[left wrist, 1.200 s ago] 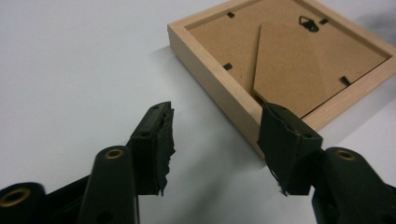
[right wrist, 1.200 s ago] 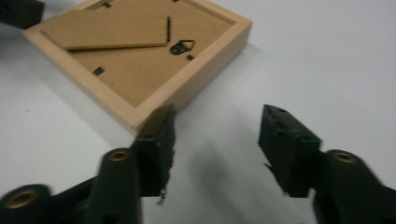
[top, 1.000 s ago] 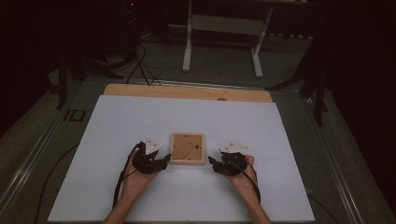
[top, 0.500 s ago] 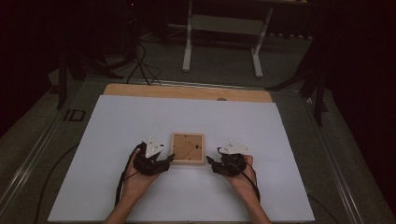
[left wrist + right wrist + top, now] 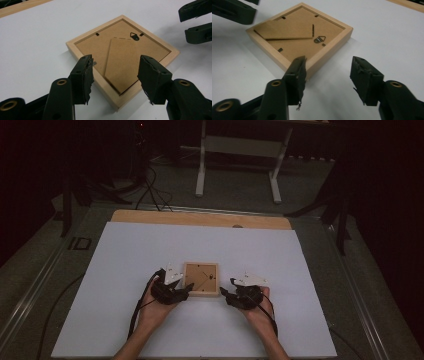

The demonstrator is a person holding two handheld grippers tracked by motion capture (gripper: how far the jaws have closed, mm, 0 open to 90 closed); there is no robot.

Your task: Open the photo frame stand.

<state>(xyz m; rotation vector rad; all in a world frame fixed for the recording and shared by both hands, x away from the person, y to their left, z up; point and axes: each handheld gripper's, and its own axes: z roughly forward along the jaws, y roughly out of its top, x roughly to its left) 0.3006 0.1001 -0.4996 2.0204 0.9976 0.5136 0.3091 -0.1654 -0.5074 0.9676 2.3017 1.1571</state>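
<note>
A wooden picture frame (image 5: 201,279) lies face down near the middle of the white worktop (image 5: 125,260), toward its near edge, so the backing board (image 5: 120,57), hanger and retaining tabs face up for access. The left gripper (image 5: 184,289) straddles the frame's near left corner, jaws released, pressing nothing. The right gripper (image 5: 226,295), just off the near right corner, has been narrowing its jaws but grasps nothing.
</note>
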